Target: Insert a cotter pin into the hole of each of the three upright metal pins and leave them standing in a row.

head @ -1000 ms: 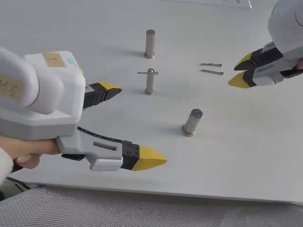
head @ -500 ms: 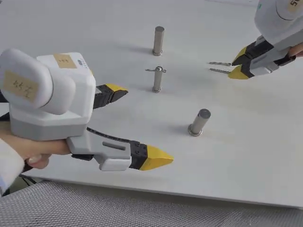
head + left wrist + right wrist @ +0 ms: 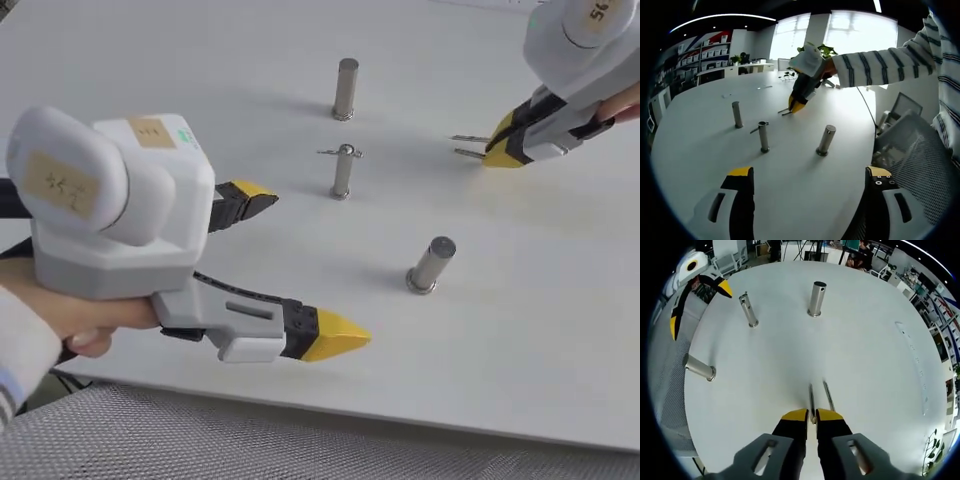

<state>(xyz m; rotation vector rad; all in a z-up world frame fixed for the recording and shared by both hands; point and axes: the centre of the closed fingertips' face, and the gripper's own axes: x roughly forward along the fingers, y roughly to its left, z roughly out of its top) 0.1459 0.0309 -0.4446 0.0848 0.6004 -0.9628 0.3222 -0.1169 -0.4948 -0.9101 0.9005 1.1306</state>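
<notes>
Left gripper (image 3: 312, 268), jaws spread wide and holding nothing, hovers over the near side of the white bench (image 3: 540, 340), at 9 o'clock from the near pin (image 3: 432, 263). 3 steel pins stand on the bench. The middle pin (image 3: 343, 172), at 10 o'clock from the near pin, carries a fitted cotter (image 3: 338, 152) through its top. The far pin (image 3: 346, 88) stands at 12 o'clock from the middle pin. At 3 o'clock from the middle pin, the right gripper (image 3: 497, 152), held by a person in a striped sleeve (image 3: 880, 62), has its jaws pinched on the end of the near cotter (image 3: 811, 399), which lies on the bench. The far cotter (image 3: 828, 396) lies just beside it, at 12 o'clock in the head view.
</notes>
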